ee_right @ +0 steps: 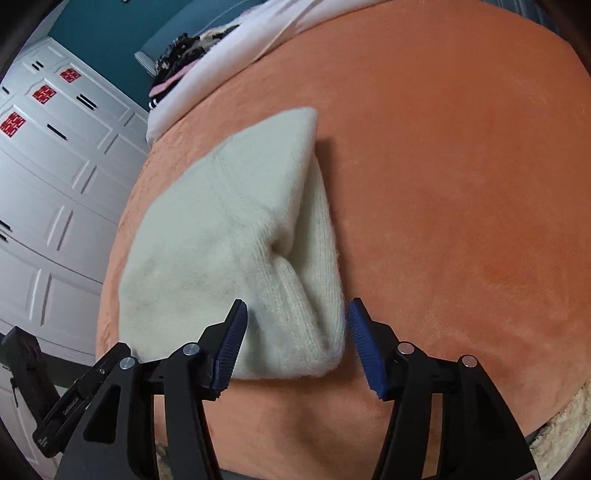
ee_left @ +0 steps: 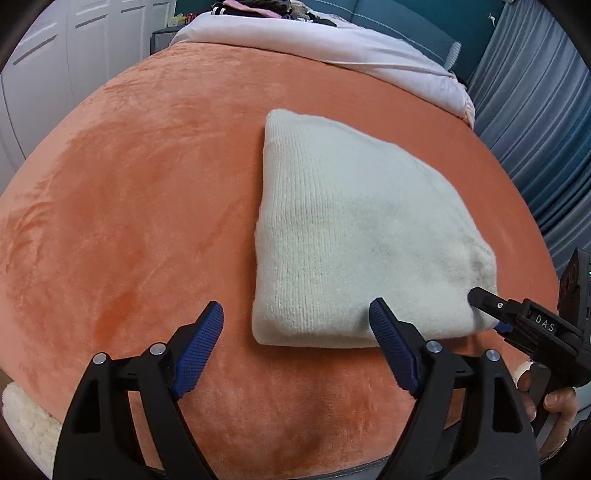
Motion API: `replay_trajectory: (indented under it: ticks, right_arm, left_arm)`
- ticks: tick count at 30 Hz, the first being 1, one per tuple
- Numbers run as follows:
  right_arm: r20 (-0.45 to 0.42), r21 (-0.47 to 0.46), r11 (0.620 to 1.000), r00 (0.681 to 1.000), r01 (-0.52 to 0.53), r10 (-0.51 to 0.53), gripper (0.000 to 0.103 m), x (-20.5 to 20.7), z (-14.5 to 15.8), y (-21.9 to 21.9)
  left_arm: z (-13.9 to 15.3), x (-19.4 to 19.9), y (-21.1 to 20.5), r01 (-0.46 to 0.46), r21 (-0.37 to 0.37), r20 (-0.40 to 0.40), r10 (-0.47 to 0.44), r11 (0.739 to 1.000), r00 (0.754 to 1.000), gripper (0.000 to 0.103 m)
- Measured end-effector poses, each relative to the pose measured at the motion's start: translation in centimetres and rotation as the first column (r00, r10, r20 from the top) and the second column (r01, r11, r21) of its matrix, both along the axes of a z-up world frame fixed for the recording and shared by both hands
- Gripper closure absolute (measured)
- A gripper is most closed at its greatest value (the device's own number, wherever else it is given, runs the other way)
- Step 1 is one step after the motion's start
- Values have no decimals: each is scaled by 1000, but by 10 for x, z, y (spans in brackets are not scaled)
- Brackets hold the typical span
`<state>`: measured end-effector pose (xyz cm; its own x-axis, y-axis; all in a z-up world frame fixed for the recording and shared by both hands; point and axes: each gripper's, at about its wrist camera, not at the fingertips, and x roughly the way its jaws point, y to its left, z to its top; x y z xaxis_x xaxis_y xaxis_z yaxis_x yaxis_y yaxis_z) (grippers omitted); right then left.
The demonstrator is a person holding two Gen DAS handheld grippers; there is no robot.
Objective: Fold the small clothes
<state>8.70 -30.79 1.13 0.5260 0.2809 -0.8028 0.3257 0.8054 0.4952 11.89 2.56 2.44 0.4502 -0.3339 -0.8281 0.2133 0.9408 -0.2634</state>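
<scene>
A folded cream knit garment lies on the orange plush bed cover. My left gripper is open and empty, just in front of the garment's near left corner. My right gripper is open, its jaws standing on either side of the garment's near corner, where the knit bunches into a fold. In the left wrist view the right gripper comes in from the right, its upper finger lying on the garment's right corner. The garment also shows in the right wrist view.
A pale pink sheet and a pile of dark and pink clothes lie at the far end of the bed. White wardrobe doors stand on one side, blue curtains on the other. A fluffy cream blanket edge hangs below.
</scene>
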Motion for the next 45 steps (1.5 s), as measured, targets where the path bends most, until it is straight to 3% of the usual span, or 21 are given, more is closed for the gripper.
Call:
replay_trajectory:
  ticks: [1, 3, 5, 9, 11, 12, 14, 15, 17, 19, 22, 25, 31, 38, 45]
  right_arm:
    - [-5, 2, 1000, 1000, -2, 2, 46, -2, -5, 6]
    - [0, -3, 1000, 1000, -11, 11, 61, 4, -8, 10]
    - [26, -75, 996, 999, -43, 45, 82, 9, 7, 17]
    - [172, -174, 980, 977, -95, 125, 88, 17, 64, 27]
    - [188, -196, 975, 972, -102, 139, 88, 19, 67, 24]
    - [144, -211, 972, 980, -107, 139, 88, 25, 55, 22]
    - [-19, -222, 965, 991, -136, 135, 84, 36, 9, 14]
    - [-17, -205, 971, 992, -124, 123, 82, 32, -2, 11]
    - [13, -160, 985, 997, -69, 72, 68, 22, 5, 4]
    - [19, -148, 988, 999, -30, 34, 68, 11, 17, 3]
    - [52, -202, 979, 998, -15, 26, 67, -15, 38, 12]
    - [42, -273, 962, 999, -6, 18, 53, -34, 45, 27]
    - [90, -409, 912, 996, 30, 8, 35, -68, 52, 57]
    - [146, -455, 886, 989, 88, -23, 27, -98, 33, 69]
    - [180, -485, 867, 983, 116, -31, 26, -114, 7, 70]
  left_arm:
    - [-4, 0, 1, -9, -4, -13, 9, 1000, 1000, 24]
    - [-10, 0, 5, -27, -7, -30, 27, 1000, 999, 24]
    - [-8, 1, 7, -39, -14, -35, 38, 999, 999, 24]
    - [-2, -3, 2, -29, 19, -4, 29, 999, 1000, 24]
    - [-4, -2, -1, -27, 23, -5, 28, 999, 1000, 24]
    - [-7, -2, -4, -29, 33, -12, 29, 999, 999, 23]
    - [-13, -1, -7, -30, 41, -30, 31, 999, 999, 22]
    - [-15, -1, -9, -34, 54, -33, 36, 998, 999, 22]
    - [-13, -6, -11, -45, 79, -17, 46, 996, 999, 22]
    - [-10, -10, -13, -41, 96, -9, 42, 995, 999, 22]
    - [-4, -17, -18, -37, 142, 9, 36, 989, 999, 22]
    - [1, -27, -22, -37, 179, 32, 32, 983, 999, 22]
    - [9, -53, -33, -47, 254, 103, 22, 966, 994, 18]
    - [-2, -79, -39, -96, 253, 204, 43, 963, 978, 13]
    - [-33, -93, -42, -84, 279, 220, 22, 957, 975, 13]
